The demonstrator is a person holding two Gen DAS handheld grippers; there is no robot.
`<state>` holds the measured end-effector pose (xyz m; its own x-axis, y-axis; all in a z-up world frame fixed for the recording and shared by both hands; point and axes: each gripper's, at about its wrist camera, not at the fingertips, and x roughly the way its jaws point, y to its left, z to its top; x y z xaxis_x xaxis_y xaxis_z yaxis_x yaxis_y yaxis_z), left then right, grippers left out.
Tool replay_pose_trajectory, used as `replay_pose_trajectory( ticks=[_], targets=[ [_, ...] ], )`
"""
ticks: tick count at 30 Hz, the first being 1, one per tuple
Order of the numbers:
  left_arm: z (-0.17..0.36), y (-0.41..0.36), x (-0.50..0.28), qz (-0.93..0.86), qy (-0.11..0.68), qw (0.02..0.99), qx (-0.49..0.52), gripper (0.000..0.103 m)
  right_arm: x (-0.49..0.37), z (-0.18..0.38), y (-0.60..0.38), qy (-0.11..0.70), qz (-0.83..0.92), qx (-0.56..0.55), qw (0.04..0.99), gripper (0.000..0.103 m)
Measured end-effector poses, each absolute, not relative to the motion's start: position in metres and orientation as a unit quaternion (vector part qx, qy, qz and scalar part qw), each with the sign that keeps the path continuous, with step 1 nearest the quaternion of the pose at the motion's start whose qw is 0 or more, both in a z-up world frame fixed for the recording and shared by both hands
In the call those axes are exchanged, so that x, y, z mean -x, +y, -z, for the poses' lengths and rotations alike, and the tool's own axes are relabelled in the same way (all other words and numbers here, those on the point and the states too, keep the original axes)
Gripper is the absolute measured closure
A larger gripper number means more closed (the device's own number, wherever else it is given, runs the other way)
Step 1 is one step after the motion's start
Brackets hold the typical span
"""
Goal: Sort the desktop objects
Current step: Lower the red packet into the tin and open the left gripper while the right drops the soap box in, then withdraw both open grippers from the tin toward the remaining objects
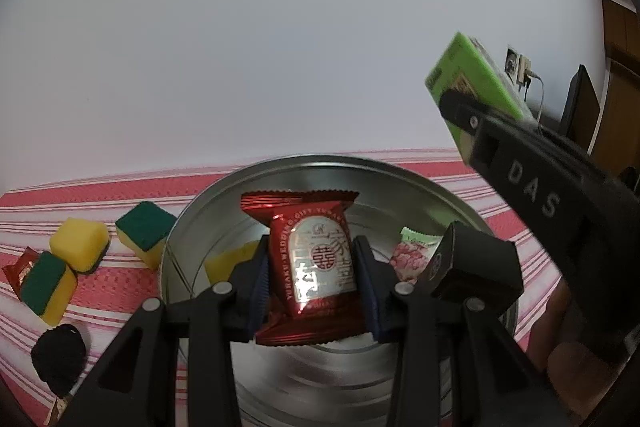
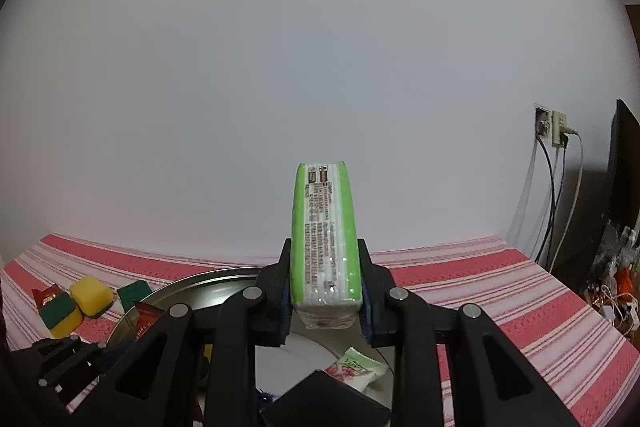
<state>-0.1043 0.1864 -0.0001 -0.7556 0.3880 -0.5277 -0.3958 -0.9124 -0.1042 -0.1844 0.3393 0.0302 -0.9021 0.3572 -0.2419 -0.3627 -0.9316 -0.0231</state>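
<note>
My left gripper is shut on a red foil snack packet and holds it over a round metal tin. In the tin lie a yellow sponge, a pink and green candy packet and a black box. My right gripper is shut on a green tissue pack, upright above the tin's rim. The pack also shows in the left wrist view, raised at the right.
On the red striped cloth left of the tin lie three yellow and green sponges, a small red packet and a black pom-pom. A wall socket with cables and a dark monitor stand at the right.
</note>
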Motion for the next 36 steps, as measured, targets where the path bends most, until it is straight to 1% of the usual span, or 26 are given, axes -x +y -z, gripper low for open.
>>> replay_pose_trajectory(
  ticks=[4, 8, 9, 10, 11, 12, 13, 14, 15, 19, 21, 23, 26, 28, 33, 36],
  targets=[
    [0.005, 0.187, 0.105, -0.934, 0.007, 0.203, 0.293, 0.065, 0.190, -0.026, 0.337, 0.001, -0.974, 0.134, 0.181, 0.075],
    [0.006, 0.194, 0.104, -0.932, 0.019, 0.209, 0.294, 0.064, 0.196, -0.017, 0.337, 0.011, -0.974, 0.154, 0.169, 0.074],
    [0.007, 0.195, 0.102, -0.932, 0.021, 0.211, 0.294, 0.058, 0.198, -0.016, 0.339, 0.012, -0.973, 0.160, 0.165, 0.074],
    [0.008, 0.196, 0.103, -0.932, 0.021, 0.211, 0.294, 0.050, 0.199, -0.015, 0.337, 0.012, -0.972, 0.164, 0.167, 0.073],
    [0.009, 0.196, 0.101, -0.933, 0.021, 0.208, 0.294, 0.026, 0.196, -0.015, 0.336, 0.014, -0.972, 0.159, 0.173, 0.070],
    [0.007, 0.195, 0.097, -0.936, 0.018, 0.205, 0.287, 0.013, 0.190, -0.014, 0.336, 0.017, -0.974, 0.143, 0.177, 0.058],
    [0.004, 0.193, 0.094, -0.941, 0.016, 0.203, 0.271, 0.006, 0.185, -0.014, 0.335, 0.018, -0.975, 0.130, 0.179, 0.048],
    [0.002, 0.192, 0.090, -0.947, 0.018, 0.195, 0.256, 0.001, 0.176, -0.014, 0.334, 0.018, -0.975, 0.109, 0.191, 0.028],
    [0.000, 0.191, 0.086, -0.952, 0.024, 0.186, 0.243, 0.001, 0.169, -0.014, 0.332, 0.017, -0.974, 0.093, 0.205, 0.017],
    [0.003, 0.185, 0.097, -0.961, 0.049, 0.157, 0.224, 0.001, 0.136, -0.017, 0.329, 0.032, -0.967, 0.026, 0.251, 0.013],
    [0.003, 0.181, 0.100, -0.961, 0.043, 0.153, 0.228, 0.001, 0.122, -0.017, 0.329, 0.061, -0.964, 0.004, 0.258, 0.000],
    [0.004, 0.178, 0.100, -0.961, 0.037, 0.151, 0.228, 0.001, 0.107, -0.013, 0.330, 0.098, -0.961, -0.018, 0.257, 0.001],
    [0.004, 0.174, 0.097, -0.966, 0.039, 0.141, 0.215, 0.001, 0.096, -0.010, 0.326, 0.113, -0.958, -0.030, 0.261, 0.000],
    [0.004, 0.179, 0.097, -0.969, 0.046, 0.133, 0.204, 0.001, 0.095, -0.009, 0.319, 0.099, -0.958, -0.034, 0.268, 0.000],
    [0.004, 0.176, 0.092, -0.973, 0.054, 0.126, 0.186, 0.001, 0.083, 0.000, 0.295, 0.026, -0.950, -0.075, 0.302, 0.000],
    [0.004, 0.171, 0.089, -0.972, 0.053, 0.127, 0.188, 0.001, 0.076, 0.006, 0.286, 0.014, -0.944, -0.096, 0.316, 0.000]
  ],
)
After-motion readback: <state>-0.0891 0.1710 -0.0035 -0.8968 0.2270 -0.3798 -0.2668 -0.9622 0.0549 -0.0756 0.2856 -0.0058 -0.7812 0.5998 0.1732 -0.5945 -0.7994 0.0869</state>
